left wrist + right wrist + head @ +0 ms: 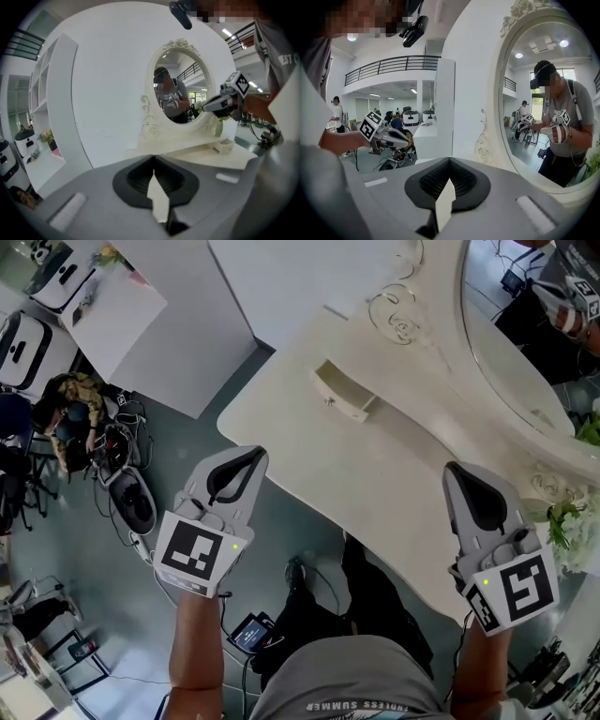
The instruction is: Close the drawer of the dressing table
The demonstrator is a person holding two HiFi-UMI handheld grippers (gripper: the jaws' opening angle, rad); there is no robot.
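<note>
The cream dressing table [394, 474] is filling most of the head view, and its oval mirror [525, 334] is rising along the far right side. The closing step is not yet begun, it seems; the person is only holding both tools above the near edge of the tabletop, well apart from the drawer.

The left gripper [251, 457] is hovering over the left front edge of the table. Its claw is fully closed and is carrying nothing. The right gripper [457, 472] is hovering over the right front part, and its claw is also closed and empty.

The drawer [343, 396] is sitting near the back of the tabletop, between the two grippers and closer to the left one. It is standing pulled out from the raised part under the mirror. Its inside is looking pale and empty, as far as the head view shows. A small vase [218, 127] with green stems in it is standing by the mirror's foot.

The next move is probably asking for one closed claw to come against the drawer's front, near its small knob [329, 401], and to push it straight in.
</note>
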